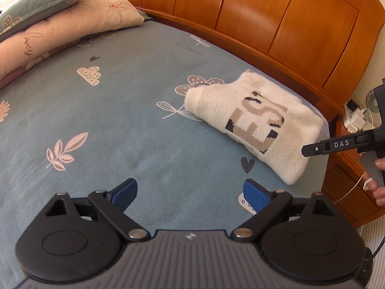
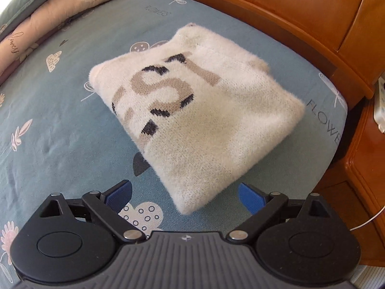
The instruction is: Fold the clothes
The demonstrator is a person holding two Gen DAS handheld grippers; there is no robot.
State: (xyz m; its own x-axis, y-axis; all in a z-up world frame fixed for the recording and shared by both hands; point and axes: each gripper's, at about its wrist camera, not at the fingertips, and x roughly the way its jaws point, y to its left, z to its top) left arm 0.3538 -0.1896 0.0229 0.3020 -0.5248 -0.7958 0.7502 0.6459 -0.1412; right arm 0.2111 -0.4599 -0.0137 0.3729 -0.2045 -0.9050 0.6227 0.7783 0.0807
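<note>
Left gripper (image 1: 190, 196) gapes empty, short of the folded sweater (image 1: 259, 122) near the headboard (image 1: 264, 16). Right gripper (image 2: 184, 196) spread wide, nothing held, sweater corner seemingly just beyond. Risk: snagging that corner would undo the fold.

The left hand-held gripper (image 1: 190, 193) has a grey ribbed body with a small white emblem at its middle, two round black side housings, and black linkage arms joined by silver pins. Its fingers (image 1: 125, 192) end in blue pads. The right hand-held gripper (image 2: 185, 191) is built alike: grey ribbed body, black discs, silver pins, blue pads. Seen from the side at the far right, its black finger bears white letters "DAS", and a hand (image 1: 377, 180) wears a white ring.
</note>
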